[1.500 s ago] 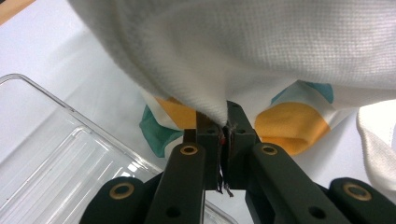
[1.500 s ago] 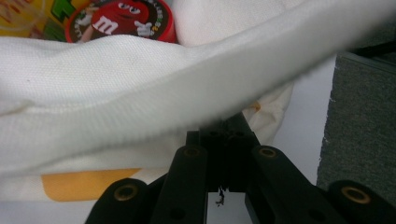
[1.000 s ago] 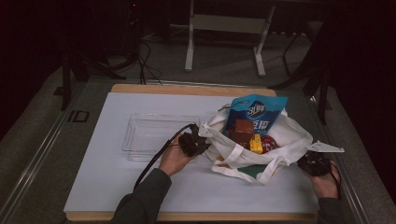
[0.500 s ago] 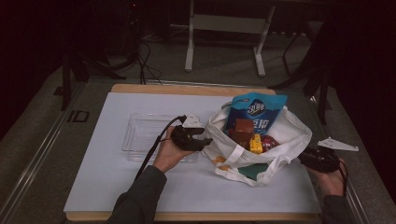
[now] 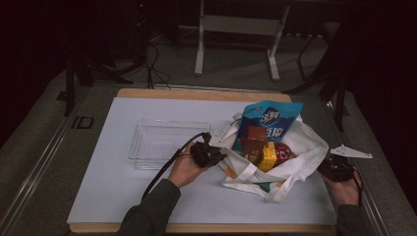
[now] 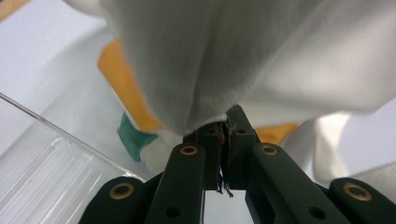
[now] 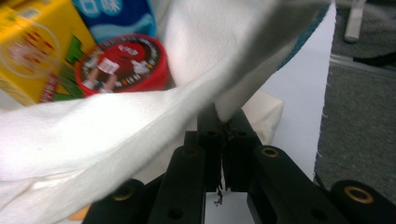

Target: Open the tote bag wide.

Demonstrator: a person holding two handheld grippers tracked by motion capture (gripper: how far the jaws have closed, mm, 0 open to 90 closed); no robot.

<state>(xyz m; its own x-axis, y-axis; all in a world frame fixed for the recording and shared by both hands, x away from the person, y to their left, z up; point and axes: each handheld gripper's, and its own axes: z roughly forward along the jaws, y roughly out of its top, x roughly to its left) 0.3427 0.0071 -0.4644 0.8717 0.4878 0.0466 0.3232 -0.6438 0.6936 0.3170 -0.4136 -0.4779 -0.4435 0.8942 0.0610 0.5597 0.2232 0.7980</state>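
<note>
A white cloth tote bag (image 5: 300,147) lies open on the table. It holds a blue snack pouch (image 5: 269,120), a brown box (image 5: 255,142), a yellow carton (image 5: 268,156) and a red round tin (image 5: 282,151). My left gripper (image 5: 220,156) is at the bag's left rim. Its jaws have just closed and are shut on a fold of the white cloth (image 6: 261,56), seen at the left gripper (image 6: 227,123). My right gripper (image 5: 328,166) is at the bag's right rim. Its jaws have also just closed and pinch the bag's edge (image 7: 116,126) at the right gripper (image 7: 223,123). The tin (image 7: 123,63) and carton (image 7: 37,51) show beyond.
A clear plastic tray (image 5: 162,142) stands just left of my left hand, and its wall (image 6: 42,172) is close beside the jaws. The white table cover (image 5: 123,196) has bare room at the front left. The table's right edge and the grey floor (image 7: 359,116) are near my right gripper.
My left hand drew back towards the tray half a second ago and has returned right to the bag's left rim. My right gripper pulled slightly off the bag's right rim and has come back to it.
</note>
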